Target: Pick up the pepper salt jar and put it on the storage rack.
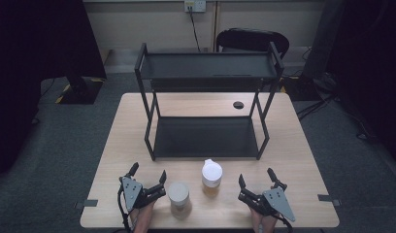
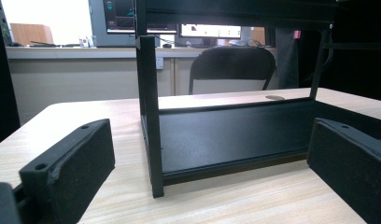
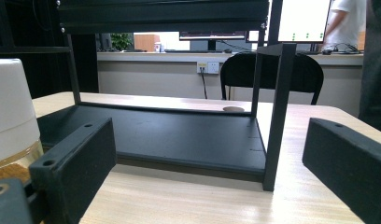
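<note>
Two cylindrical jars stand low in the centre of the high view, on a pale wood-grain bench (image 1: 293, 145): a beige-lidded jar (image 1: 179, 198) left, and a white-capped jar (image 1: 211, 178) with amber contents just right of it and slightly higher. Above them sits a matte black two-tier metal rack (image 1: 206, 138). At lower left, the left gripper (image 1: 148, 177) has its fingers spread wide, holding nothing, beside the beige-lidded jar. At lower right, the right gripper (image 1: 257, 178) likewise shows blocky black fingers (image 3: 79, 158) spread and empty.
</note>
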Demonstrator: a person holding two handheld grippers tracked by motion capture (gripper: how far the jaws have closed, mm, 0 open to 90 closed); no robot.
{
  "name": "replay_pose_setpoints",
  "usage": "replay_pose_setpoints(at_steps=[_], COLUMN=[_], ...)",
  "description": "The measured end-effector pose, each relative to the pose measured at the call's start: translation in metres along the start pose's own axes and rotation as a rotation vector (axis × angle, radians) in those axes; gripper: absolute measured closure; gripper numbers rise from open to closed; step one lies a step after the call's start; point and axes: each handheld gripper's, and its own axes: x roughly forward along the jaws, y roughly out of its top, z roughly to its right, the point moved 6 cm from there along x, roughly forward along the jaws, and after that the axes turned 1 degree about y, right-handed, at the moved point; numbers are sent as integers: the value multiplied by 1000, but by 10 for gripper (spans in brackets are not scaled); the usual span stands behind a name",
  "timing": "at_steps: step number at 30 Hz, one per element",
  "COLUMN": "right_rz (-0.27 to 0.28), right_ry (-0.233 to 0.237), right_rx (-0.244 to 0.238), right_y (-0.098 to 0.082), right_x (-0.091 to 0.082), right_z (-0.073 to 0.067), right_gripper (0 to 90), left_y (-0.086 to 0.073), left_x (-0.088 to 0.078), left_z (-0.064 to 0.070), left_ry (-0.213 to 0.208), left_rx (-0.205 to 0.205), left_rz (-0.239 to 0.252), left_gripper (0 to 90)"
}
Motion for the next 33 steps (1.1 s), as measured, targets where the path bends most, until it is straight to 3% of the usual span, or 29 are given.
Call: replay_pose_setpoints(at_steps=[19,33], right_rz=[-6,-7], right_ry=[-9,-5], right_rx=[2,2], right_y=[1,1], right_x=[0,0], right_z=[-1,-1], right_gripper=[18,18], left_y=[1,11], left_x=[1,-2], left_z=[2,-1], left_ry=[14,9], left_rx=[12,-30], left_rz=[-10,5], left_gripper=[2,0])
